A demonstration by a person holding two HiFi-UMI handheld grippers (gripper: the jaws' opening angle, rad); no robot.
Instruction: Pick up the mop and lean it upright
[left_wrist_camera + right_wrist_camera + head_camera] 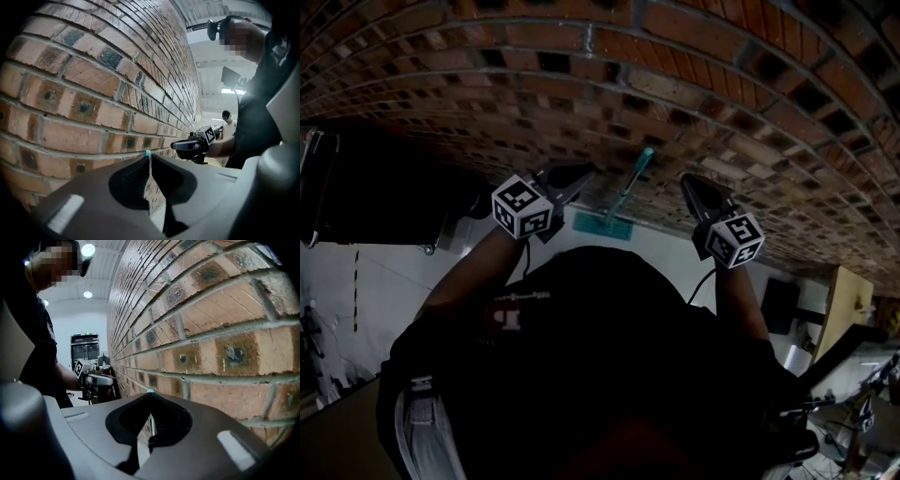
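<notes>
Jaws together, either side of mop [624,198]

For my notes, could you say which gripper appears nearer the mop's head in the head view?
The left gripper: it shows right beside the mop head, while the right gripper stands apart.

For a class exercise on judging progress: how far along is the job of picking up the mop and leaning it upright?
Done, it seems: the teal-handled flat mop stands upright, handle top against the red brick wall, head on the floor. In hand: nothing. The left gripper and the right gripper flank it with fingers shut, neither touching it. Left: probably only drawing back, provided it does not slip.
</notes>
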